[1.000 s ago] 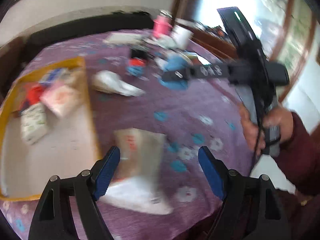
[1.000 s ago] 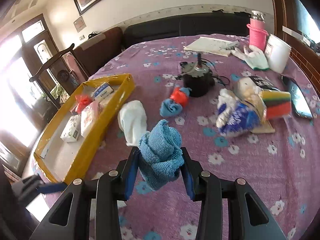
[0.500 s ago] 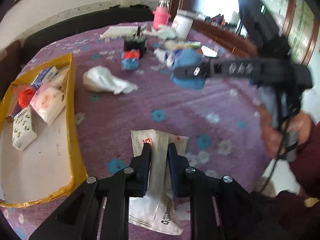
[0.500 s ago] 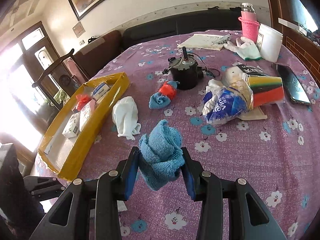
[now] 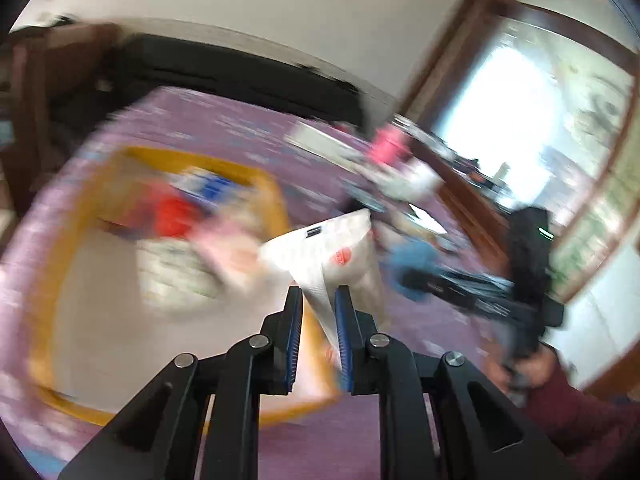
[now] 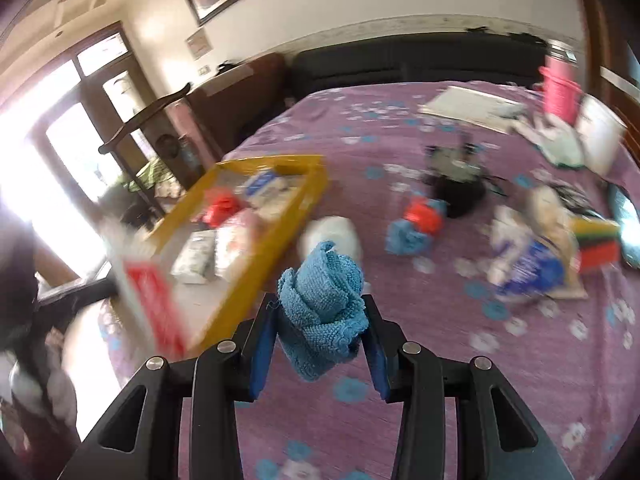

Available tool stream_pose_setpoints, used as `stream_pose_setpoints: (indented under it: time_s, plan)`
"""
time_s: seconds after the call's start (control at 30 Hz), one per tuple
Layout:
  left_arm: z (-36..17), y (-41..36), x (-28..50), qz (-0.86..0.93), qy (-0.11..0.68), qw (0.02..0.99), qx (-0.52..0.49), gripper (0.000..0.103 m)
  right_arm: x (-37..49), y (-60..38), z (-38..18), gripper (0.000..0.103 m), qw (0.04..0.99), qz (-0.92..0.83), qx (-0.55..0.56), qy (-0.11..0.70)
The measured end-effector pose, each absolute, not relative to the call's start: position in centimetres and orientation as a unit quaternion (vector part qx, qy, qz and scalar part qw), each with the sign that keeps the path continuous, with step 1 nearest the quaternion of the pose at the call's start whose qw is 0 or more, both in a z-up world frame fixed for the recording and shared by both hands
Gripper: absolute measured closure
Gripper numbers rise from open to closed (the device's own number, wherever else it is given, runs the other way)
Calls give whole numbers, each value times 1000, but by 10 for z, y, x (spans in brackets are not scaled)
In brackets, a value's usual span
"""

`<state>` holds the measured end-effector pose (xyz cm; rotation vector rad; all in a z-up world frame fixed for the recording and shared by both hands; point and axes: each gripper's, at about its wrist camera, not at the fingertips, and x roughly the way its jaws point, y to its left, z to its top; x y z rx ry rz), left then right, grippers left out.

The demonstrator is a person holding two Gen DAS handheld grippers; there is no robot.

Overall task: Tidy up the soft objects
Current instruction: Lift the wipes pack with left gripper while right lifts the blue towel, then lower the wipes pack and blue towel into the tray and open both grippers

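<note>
**Operator:** Between the blue pads of the left gripper [image 5: 318, 300] we see a white packet [image 5: 332, 248] pinched at its lower edge. The jaws stand nearly together, with only the packet's thin film between them. The packet rises up and forward from the pads, clear of the purple floral tablecloth [image 5: 400, 432].

**Checker:** Where is the packet relative to the yellow tray [image 5: 276, 200]?

**Operator:** We place it above the tray's near right corner; the blur prevents a finer reading. Inside the tray we make out a red item [image 5: 176, 216] and pale packs [image 5: 176, 272].

**Checker:** State of the right gripper [image 6: 318, 320]?

**Operator:** We see its jaws at a narrow setting, clamped on a bunched blue cloth [image 6: 324, 308]. The cloth bulges above and hangs below the pads, off the tablecloth. In the right wrist view the tray [image 6: 280, 236] lies ahead and to the left, near the cloth but apart from it.

**Checker:** Other soft items?

**Operator:** We note a white cloth [image 6: 340, 234] just behind the held one, and a blue-and-red bundle [image 6: 418, 224] further right, both on the tablecloth.
</note>
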<state>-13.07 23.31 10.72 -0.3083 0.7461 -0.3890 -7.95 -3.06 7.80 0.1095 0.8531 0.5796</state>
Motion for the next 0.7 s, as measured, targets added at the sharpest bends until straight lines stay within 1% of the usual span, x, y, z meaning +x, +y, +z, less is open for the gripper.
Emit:
stream_pose_setpoints:
  time_s: [0.07,0.2,0.23,0.3,0.33,0.37,0.5,0.57,0.7]
  plan:
    - [104,261,-119,-160,365,902,-164,87,-75,-7,81,59,861,296,43,411]
    - [79,312,-88,-93,389,893,-206,87,-68,43,81,59,847,325,18,420]
    - [72,322,-85,-67,396,890,-217,85,-66,56,79,59,843,331,12,423]
    - [64,331,-86,-62,397,885,-235,71,-64,79,74,59,833,343,-1,433]
    - [62,333,-90,-65,391,886,-241,57,-62,92,71,59,828,348,-10,439]
    - [62,333,-95,-63,384,889,-242,47,-60,100,69,59,826,348,-17,443]
    - [68,331,-119,-54,363,903,-223,41,-43,125,58,59,827,328,-37,456]
    - [70,333,-126,-54,354,906,-225,33,-34,139,52,59,820,330,-44,465]
    - [75,340,-140,-59,340,909,-234,32,-44,165,46,59,785,380,-56,486]
